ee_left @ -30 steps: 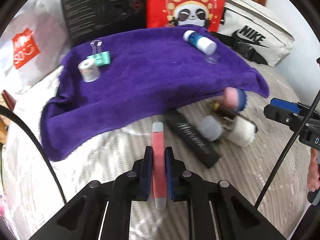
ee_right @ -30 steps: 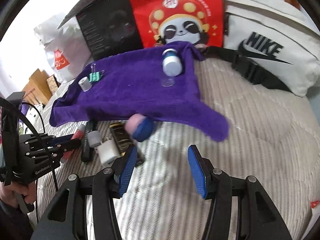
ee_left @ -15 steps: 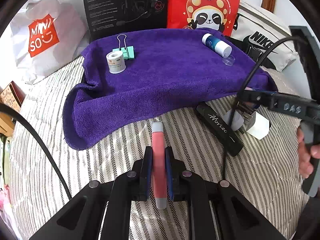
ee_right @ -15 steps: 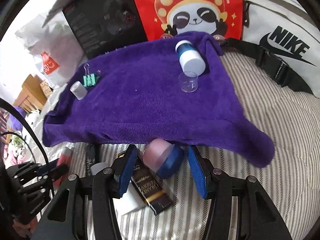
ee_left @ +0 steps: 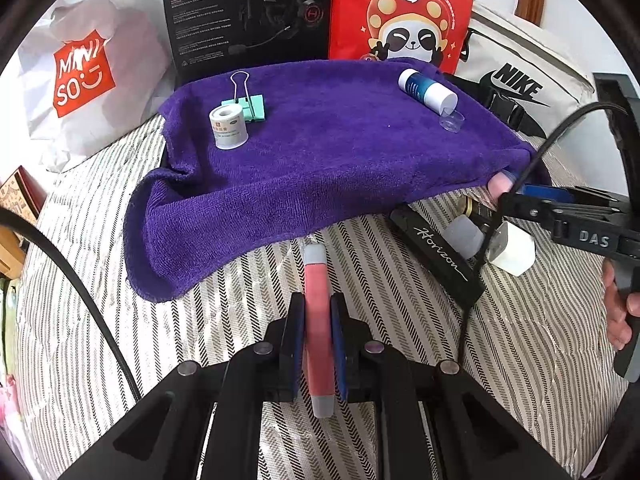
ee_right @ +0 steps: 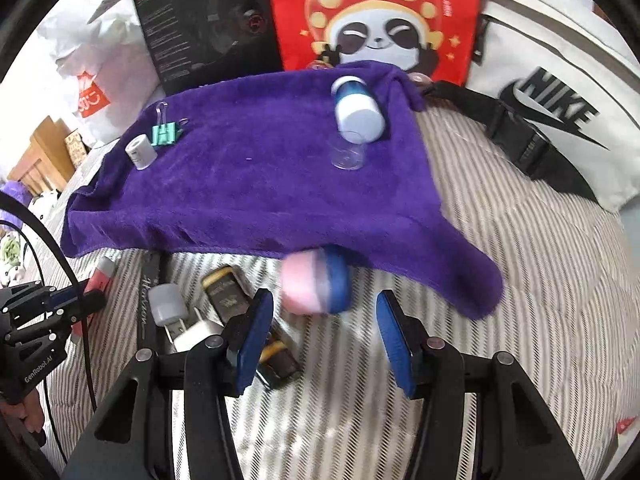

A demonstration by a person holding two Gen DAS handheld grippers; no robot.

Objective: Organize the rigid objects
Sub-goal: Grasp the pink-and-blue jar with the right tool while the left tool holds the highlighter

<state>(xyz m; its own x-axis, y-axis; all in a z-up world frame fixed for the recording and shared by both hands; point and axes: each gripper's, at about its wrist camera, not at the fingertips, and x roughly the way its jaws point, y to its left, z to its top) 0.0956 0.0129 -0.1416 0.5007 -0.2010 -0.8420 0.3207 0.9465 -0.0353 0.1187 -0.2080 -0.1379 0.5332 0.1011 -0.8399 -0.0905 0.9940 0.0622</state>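
Left wrist view: my left hand-held gripper (ee_left: 314, 330) is clamped on a pink tube with grey ends (ee_left: 317, 320), lower centre of the frame, held over the striped bedspread (ee_left: 120, 340) just below the hanging edge of a purple towel (ee_left: 320, 168). On the towel, upper left, a white tape roll (ee_left: 227, 126) stands touching a green binder clip (ee_left: 246, 104); upper right, a blue-and-white bottle (ee_left: 426, 91) lies on its side beside a clear cap (ee_left: 451, 120). At right centre a black case lettered "Horizon" (ee_left: 438, 258), a grey-capped item (ee_left: 464, 236) and a white charger plug (ee_left: 514, 249) sit close together on the bedspread. Behind the towel, along the top, stand a white shopping bag (ee_left: 84, 80), a black headset box (ee_left: 248, 16), a red panda bag (ee_left: 404, 12) and a white Nike bag (ee_left: 520, 80). Right wrist view: my right hand-held gripper (ee_right: 325, 338), bottom centre, stands partly open with nothing pressed between its blue pads; a pink-and-blue jar (ee_right: 316, 284), blurred, lies just beyond the fingertips at the towel's lower edge. A dark, gold-trimmed box (ee_right: 230, 290) lies at lower left, partly behind the left finger. My hand (ee_left: 620, 312) shows at the right edge of the left wrist view.
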